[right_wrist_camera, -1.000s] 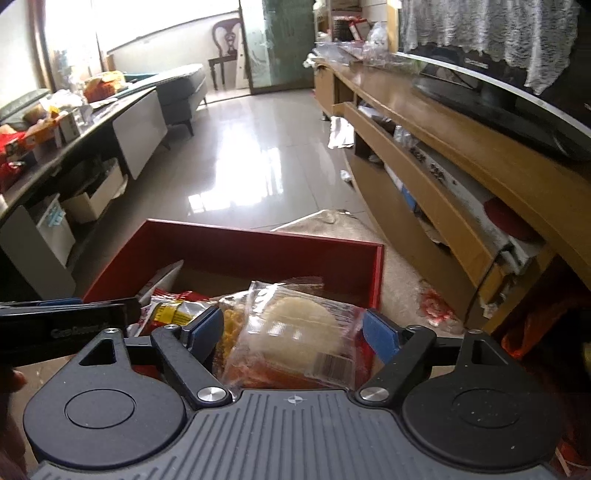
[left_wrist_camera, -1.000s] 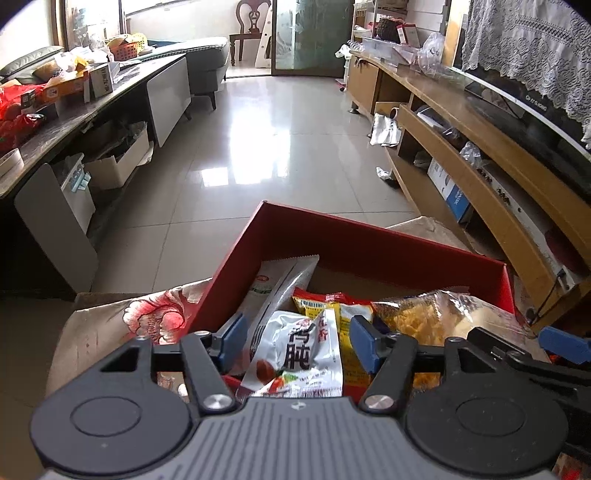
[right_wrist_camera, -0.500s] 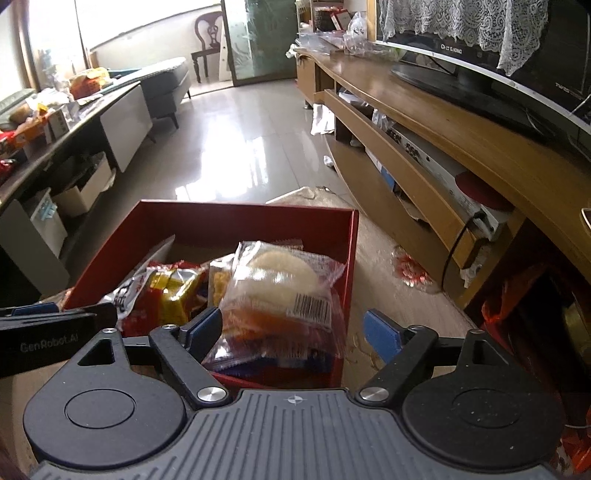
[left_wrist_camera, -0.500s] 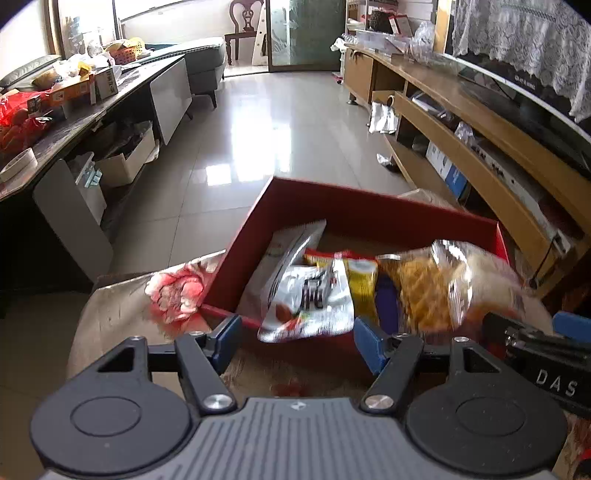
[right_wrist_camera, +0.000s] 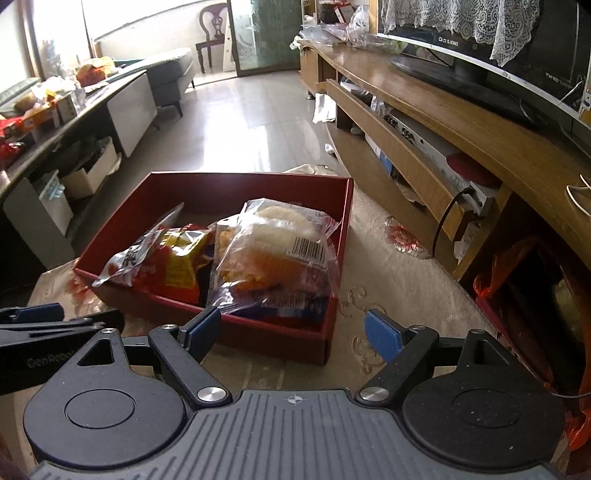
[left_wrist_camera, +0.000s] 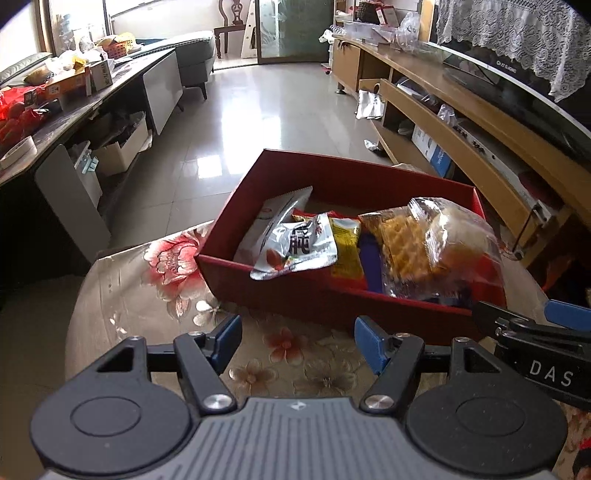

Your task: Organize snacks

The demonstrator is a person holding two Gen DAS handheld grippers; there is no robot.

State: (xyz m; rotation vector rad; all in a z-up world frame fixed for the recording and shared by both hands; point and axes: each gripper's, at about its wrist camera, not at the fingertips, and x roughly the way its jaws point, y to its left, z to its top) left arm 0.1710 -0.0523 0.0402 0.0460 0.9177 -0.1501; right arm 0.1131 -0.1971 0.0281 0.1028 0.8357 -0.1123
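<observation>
In the red box (right_wrist_camera: 334, 229), the clear bread packet (right_wrist_camera: 273, 254) is looking light and slippery (pinch its sealed edge); both grippers' jaws are standing wide open, empty.

Daylight glares off the glossy tiled floor (left_wrist_camera: 258, 110). A long wooden TV cabinet (right_wrist_camera: 424, 122) runs along the right wall, carrying a television (right_wrist_camera: 480, 48) draped with white lace. A wooden chair (right_wrist_camera: 210, 48) stands by the far glass door (left_wrist_camera: 291, 29).

A long wooden TV cabinet (right_wrist_camera: 424, 122) is running along the glossy tiled floor (left_wrist_camera: 258, 110); a dark curved television (right_wrist_camera: 480, 62) is sitting on it, a dark wooden chair (right_wrist_camera: 210, 40) standing beyond its far end.
</observation>
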